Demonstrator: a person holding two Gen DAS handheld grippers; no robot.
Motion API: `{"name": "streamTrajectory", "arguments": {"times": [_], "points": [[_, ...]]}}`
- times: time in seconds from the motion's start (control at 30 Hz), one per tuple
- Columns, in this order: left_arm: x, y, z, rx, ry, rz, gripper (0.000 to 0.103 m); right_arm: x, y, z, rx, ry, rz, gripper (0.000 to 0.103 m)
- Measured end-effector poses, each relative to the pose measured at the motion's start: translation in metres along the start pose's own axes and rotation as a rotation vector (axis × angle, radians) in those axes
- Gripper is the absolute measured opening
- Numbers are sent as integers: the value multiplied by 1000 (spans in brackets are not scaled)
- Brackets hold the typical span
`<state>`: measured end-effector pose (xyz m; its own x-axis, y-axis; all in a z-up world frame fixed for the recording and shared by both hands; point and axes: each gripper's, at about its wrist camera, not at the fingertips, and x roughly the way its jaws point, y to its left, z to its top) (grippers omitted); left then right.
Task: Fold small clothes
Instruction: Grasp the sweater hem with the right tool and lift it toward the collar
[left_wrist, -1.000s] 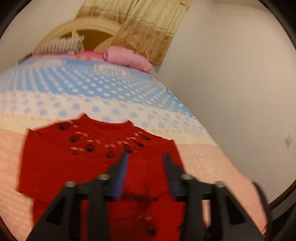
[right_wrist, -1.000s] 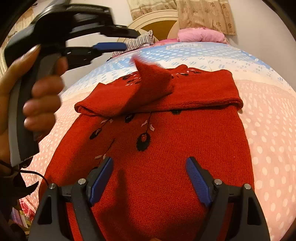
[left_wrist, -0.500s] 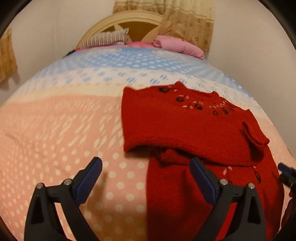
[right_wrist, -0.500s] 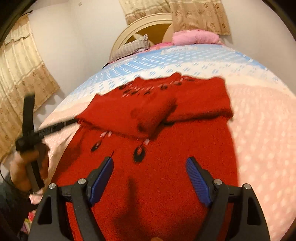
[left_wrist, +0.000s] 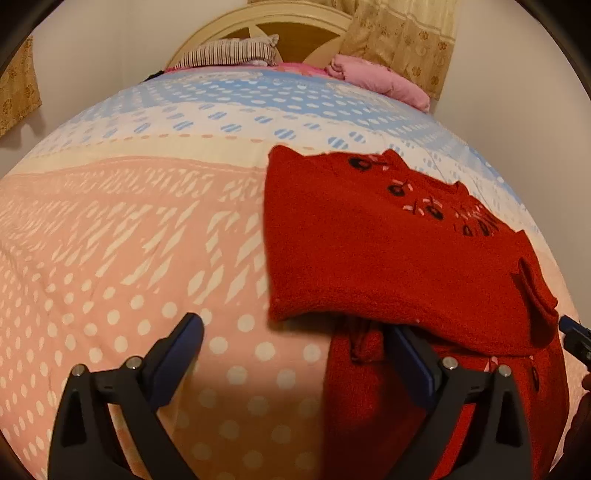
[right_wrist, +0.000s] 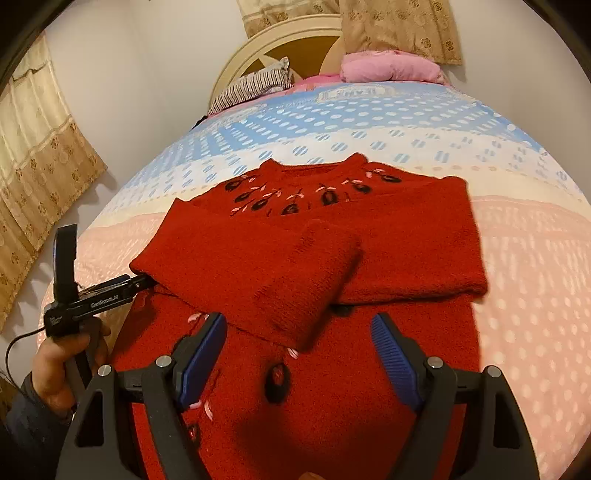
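Observation:
A red knit sweater with black and pink flowers lies flat on the dotted bedspread, neck towards the headboard. Both sleeves are folded across the chest, and the left sleeve's cuff lies on top. My right gripper hovers open over the sweater's body, just below that cuff, with nothing between its fingers. My left gripper stands wide open low at the sweater's left side edge. One finger is over the bedspread and the other over the red knit. It grips nothing. A hand holds it.
A striped pillow and a pink pillow lie against the cream headboard. Curtains hang at the left and behind the bed. A bare wall runs close along the bed's right side. Open bedspread lies to the left of the sweater.
My left gripper has opened wide and swung down to the sweater's left edge. The raised sleeve has dropped flat across the chest. The right gripper has drawn back slightly.

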<state>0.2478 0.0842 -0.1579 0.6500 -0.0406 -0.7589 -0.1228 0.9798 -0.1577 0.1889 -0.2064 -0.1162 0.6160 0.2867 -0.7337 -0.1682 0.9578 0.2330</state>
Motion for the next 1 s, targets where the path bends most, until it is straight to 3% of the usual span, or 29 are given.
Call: {"name": "streamTrajectory", "arguments": {"times": [0.17,0.3,0.4,0.5,0.63,0.7,0.8,0.87,0.93,1.0], "points": [[2,10,-2,-51,8,-8,103,21,8,13,-21,7,-67,80],[4,13,-2,-62,23,-20,103,40,5,24,-4,46,-85,52],[6,11,-2,-59,29,-20,103,46,1,26,-1,67,-100,20],[7,10,-2,-53,32,-19,103,36,-7,29,22,37,-93,10],[7,11,-2,-56,31,-20,103,12,-24,41,45,-41,-111,8],[7,11,-2,-53,31,-17,103,1,-32,47,55,-74,-127,0],[7,10,-2,-52,25,-10,103,-7,-44,55,64,-104,-146,0],[7,10,-2,-48,26,-5,103,-8,-52,57,81,-100,-137,0],[8,8,-2,-41,31,-4,103,-4,-59,54,110,-68,-75,0],[9,8,-2,-39,33,-4,103,-2,-59,49,122,-57,-82,2]]}}
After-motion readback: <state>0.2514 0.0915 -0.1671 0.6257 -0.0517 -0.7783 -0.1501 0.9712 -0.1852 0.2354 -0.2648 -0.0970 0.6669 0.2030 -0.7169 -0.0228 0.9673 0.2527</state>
